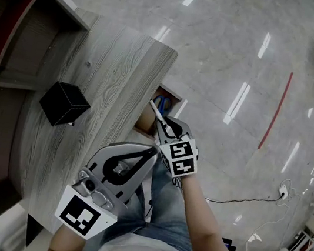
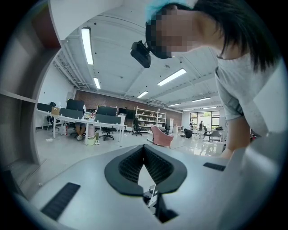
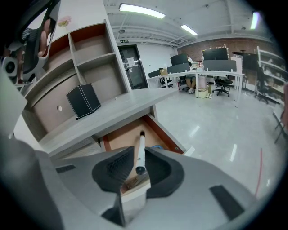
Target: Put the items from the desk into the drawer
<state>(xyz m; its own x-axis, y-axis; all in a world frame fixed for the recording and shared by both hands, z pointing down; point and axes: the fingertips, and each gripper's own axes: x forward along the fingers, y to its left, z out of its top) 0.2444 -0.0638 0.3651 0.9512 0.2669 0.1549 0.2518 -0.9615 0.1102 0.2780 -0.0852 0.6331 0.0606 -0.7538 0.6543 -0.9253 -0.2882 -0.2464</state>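
My right gripper (image 1: 165, 131) (image 3: 135, 167) is shut on a white marker pen (image 1: 157, 115) (image 3: 140, 150). The pen's dark tip points out over the open wooden drawer (image 1: 176, 100) (image 3: 120, 137) under the grey desk's front edge. Blue scissors (image 1: 161, 101) (image 3: 156, 147) lie inside the drawer. A black cube-shaped holder (image 1: 64, 104) (image 3: 83, 99) stands on the desk top (image 1: 118, 74) (image 3: 118, 112). My left gripper (image 1: 146, 153) (image 2: 144, 155) hovers over the desk's near end, tilted up toward the person. Its pads meet at the tips with nothing between them.
Shelving with red-brown inner walls (image 1: 12, 26) (image 3: 85, 49) rises behind the desk. Polished floor (image 1: 242, 76) spreads to the right of the drawer, with a cable and socket (image 1: 282, 189) lying on it. The person's legs (image 1: 166, 213) are close to the desk edge.
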